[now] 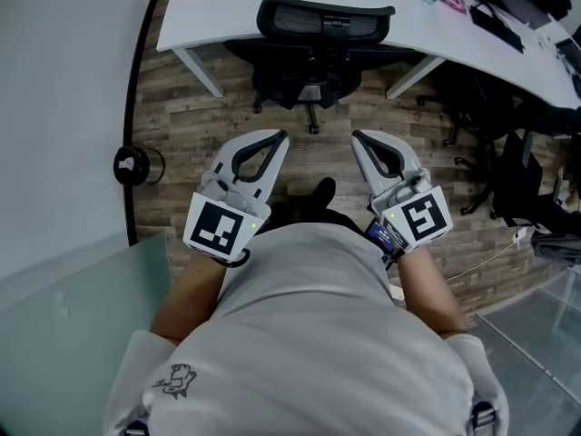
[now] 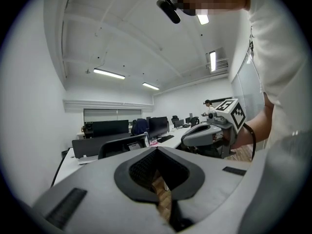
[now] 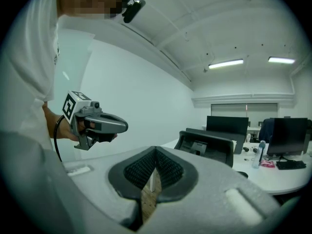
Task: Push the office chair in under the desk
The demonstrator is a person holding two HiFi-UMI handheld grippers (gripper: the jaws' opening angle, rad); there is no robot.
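Office room with a brown wood-plank floor (image 1: pixel 182 107) and a long white curved tabletop (image 1: pixel 218 7) across 12 o'clock in the head view. Drawn in at that tabletop's edge, at 12 o'clock, a black mesh-backed office chair (image 1: pixel 322 21), backrest toward the person, wheeled base on the floor beneath. Side by side at 6 o'clock from the chair and well apart from it, grey left tool (image 1: pixel 280 136) and grey right tool (image 1: pixel 359 136), both aimed at the backrest, touching nothing. Jaws of each pressed together, nothing between them. In both gripper views, backrest beyond the closed jaws, at 11 o'clock for the left, 1 o'clock for the right.
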